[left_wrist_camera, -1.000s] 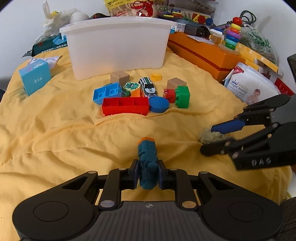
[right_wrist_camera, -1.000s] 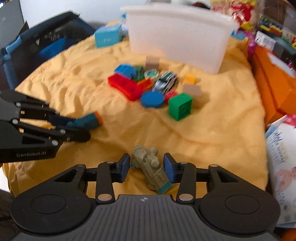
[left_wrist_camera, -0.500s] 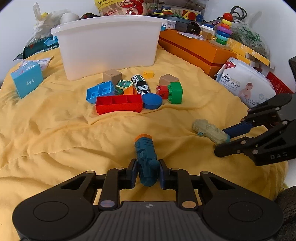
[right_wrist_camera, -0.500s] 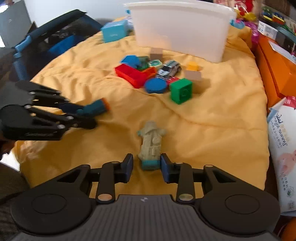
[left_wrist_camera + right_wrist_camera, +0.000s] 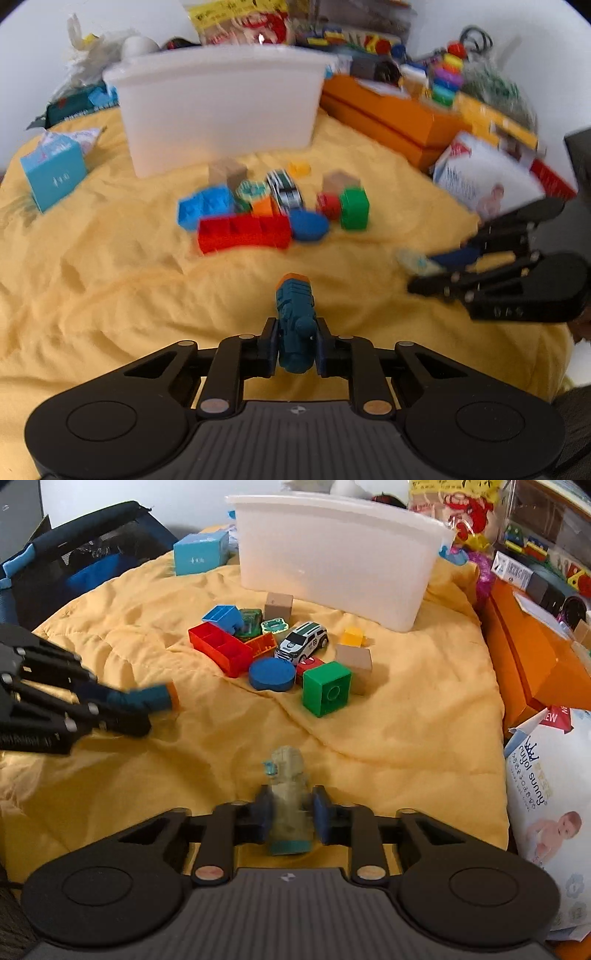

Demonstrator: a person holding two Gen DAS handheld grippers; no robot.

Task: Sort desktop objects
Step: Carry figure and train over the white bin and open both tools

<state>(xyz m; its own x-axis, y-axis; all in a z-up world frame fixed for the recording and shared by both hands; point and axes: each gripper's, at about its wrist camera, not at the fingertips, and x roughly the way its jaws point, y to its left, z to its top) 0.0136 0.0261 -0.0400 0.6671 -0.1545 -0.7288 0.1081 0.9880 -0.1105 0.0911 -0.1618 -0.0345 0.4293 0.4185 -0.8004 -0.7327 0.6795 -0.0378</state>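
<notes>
Nearest, two grippers over the front part of a yellow blanket, each with one toy.

Left gripper: jaws narrowed to the width of a teal toy train with an orange nose, both pads pressed on its sides. The train points away toward the far edge. Whether it rests on the blanket or is lifted cannot be told.

Right gripper: jaws narrowed likewise on a pale green toy train with a teal base, pads against both flanks. It too points toward the far edge.

Middle of the blanket, one cluster of loose pieces, touching or just beside one another. Count from the right wrist view:
- one red tray block
- one blue block
- one green block
- one blue disc
- one small red piece, between disc and green block
- one toy car, white and green
- one small green car
- one frog tile
- one orange block
- one small yellow block
- two tan cubes, the second behind the green block

Far edge: one white bin, upright, behind the cluster. One light blue box stands toward the far left corner. Along the right edge lie orange boxes and one pack of wipes.
</notes>
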